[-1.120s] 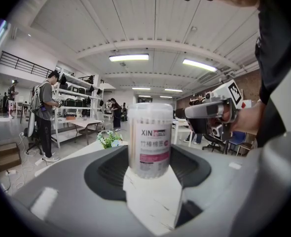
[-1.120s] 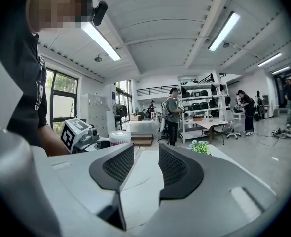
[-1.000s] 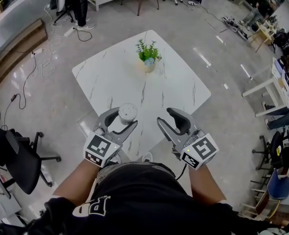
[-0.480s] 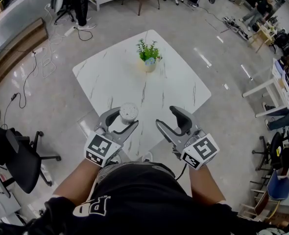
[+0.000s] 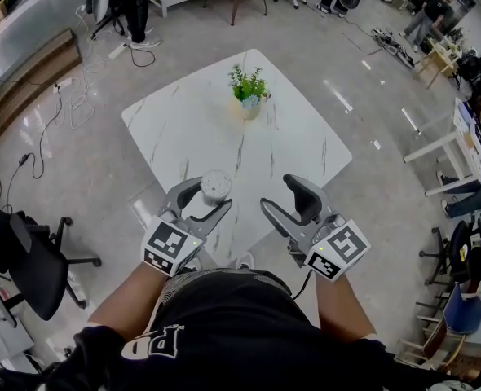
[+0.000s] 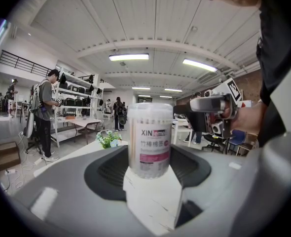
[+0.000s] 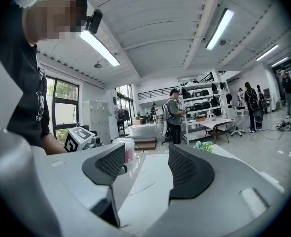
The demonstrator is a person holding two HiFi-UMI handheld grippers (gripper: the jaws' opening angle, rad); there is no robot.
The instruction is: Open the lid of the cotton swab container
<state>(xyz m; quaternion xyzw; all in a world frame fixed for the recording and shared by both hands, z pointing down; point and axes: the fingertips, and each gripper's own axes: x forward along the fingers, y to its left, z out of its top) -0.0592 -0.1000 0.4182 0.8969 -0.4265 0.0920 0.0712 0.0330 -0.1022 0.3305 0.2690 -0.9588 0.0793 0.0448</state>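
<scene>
The cotton swab container (image 5: 214,186), a clear cylinder with a white lid and a pink label, stands on the near edge of the white marble table (image 5: 224,129). My left gripper (image 5: 208,197) is closed around it, and in the left gripper view the container (image 6: 149,139) fills the gap between the two pads. To its right, my right gripper (image 5: 280,195) is open above the table edge. Its jaws have just been opening and nothing is between them (image 7: 145,164). The right gripper view shows the container (image 7: 126,148) partly hidden behind the left pad.
A small potted plant (image 5: 247,92) stands near the table's far corner. An office chair (image 5: 28,259) is on the floor at the left. Desks, shelves and people fill the room beyond the table.
The right gripper's jaws have spread wider apart. The left gripper and the container have not moved.
</scene>
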